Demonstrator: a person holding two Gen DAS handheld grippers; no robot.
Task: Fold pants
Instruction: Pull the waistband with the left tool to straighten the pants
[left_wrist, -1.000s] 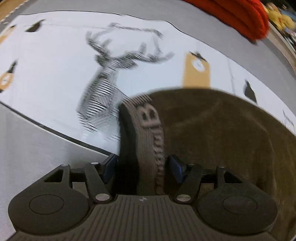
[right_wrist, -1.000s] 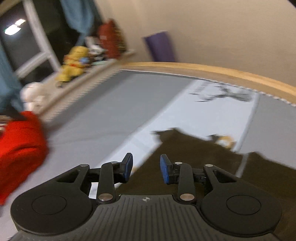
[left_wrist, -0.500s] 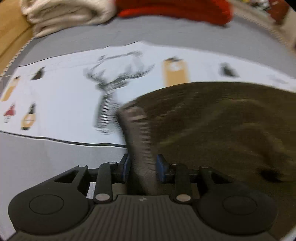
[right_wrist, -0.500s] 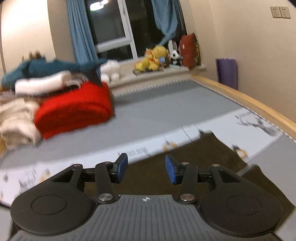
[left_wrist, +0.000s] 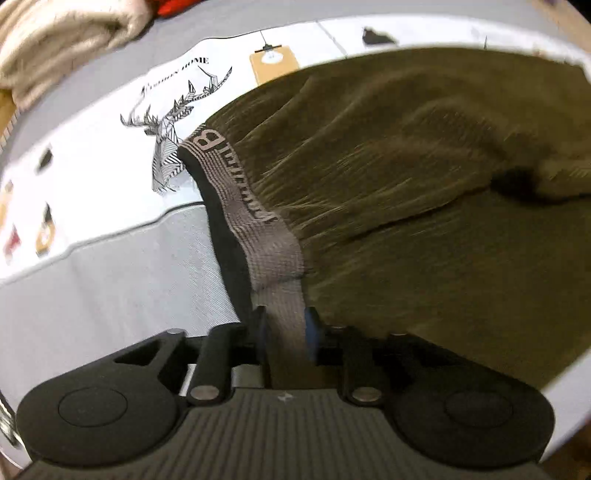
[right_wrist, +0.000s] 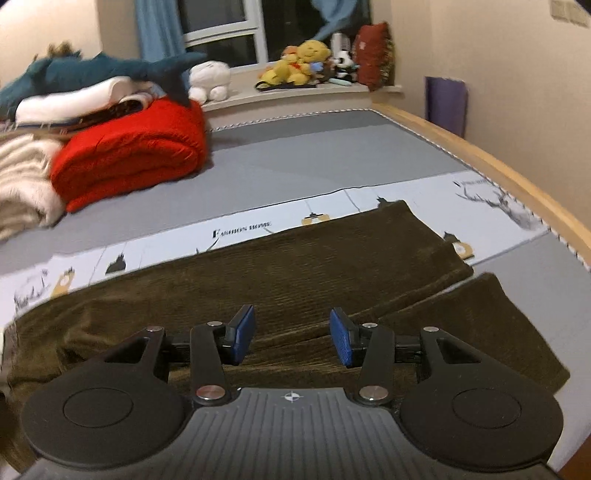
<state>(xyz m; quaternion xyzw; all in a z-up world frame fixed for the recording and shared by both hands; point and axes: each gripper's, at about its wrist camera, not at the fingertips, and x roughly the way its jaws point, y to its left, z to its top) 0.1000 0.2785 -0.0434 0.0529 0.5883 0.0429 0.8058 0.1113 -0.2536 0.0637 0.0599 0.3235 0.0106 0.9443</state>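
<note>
Left gripper (left_wrist: 282, 334) clamped on grey waistband (left_wrist: 255, 218) of olive corduroy pants (right_wrist: 314, 258), right gripper (right_wrist: 291, 338) apart above legs, apparently untouching, red blanket (right_wrist: 133, 151) at ten o'clock

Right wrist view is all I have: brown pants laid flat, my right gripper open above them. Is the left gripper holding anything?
Observer: Yes. The left gripper is shut on the grey waistband of the pants.
Operator: Is that waistband lying flat?
Observer: No. It runs up from the bed into the gripper, lifted, with the fabric gathered in folds beside it.
Operator: What lies under that end of the pants?
Observer: A white printed sheet with a deer drawing, the deer just past the waistband's far end.
Operator: And my right gripper, anything between the pads?
Observer: Nothing; it is open over the two pant legs.
</note>
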